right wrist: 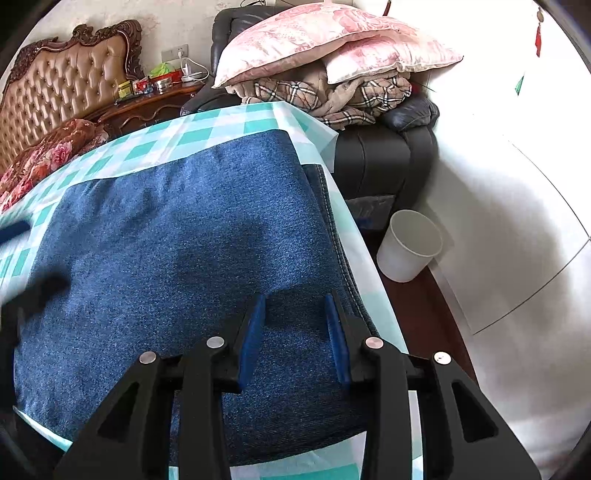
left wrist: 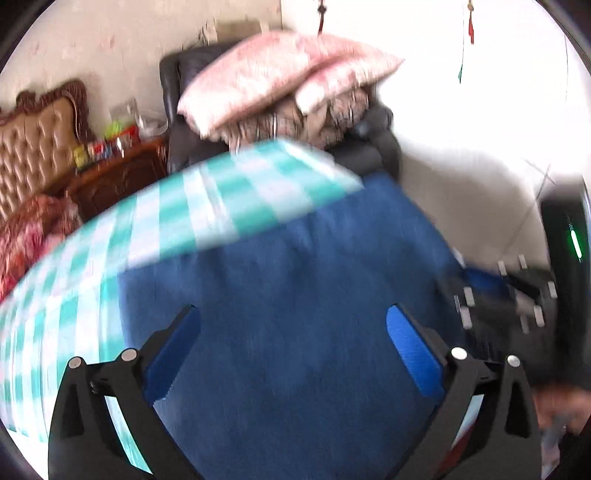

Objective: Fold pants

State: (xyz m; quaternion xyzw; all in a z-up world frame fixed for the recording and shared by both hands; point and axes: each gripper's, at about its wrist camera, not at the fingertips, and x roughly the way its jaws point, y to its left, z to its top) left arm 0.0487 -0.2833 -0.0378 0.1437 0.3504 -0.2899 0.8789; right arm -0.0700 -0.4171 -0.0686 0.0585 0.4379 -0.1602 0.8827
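The dark blue denim pants [right wrist: 177, 236] are lying folded into a broad, thick rectangle on a table covered with a teal-and-white checked cloth [right wrist: 207, 125], and they are taking up most of that surface, with a stitched seam edge [right wrist: 332, 229] running along the side nearest the table's right border. The right gripper [right wrist: 295, 314], black with blue pads on its fingers [right wrist: 255, 325], is hovering low over the near right part of the denim with its jaws partly apart and nothing between them; whether the tips are touching the fabric I cannot tell. The left gripper [left wrist: 293, 325] is sitting over the near part of the same pants in a heavily blurred view, its blue-padded fingers [left wrist: 410, 354] spread wide and holding nothing. In the left wrist view the other black tool [left wrist: 517, 295] is showing at the right edge as a smeared shape. Beyond the table a black leather armchair [right wrist: 384, 158] is carrying a beige plaid blanket [right wrist: 325, 96] and two pink floral pillows [right wrist: 332, 33]. To the left, a carved wooden nightstand [right wrist: 147, 107] with small packets is standing beside a tan tufted headboard [right wrist: 59, 85] and a red floral quilt [right wrist: 48, 155]. A white round bin [right wrist: 410, 243] is standing on the floor just beside the table.
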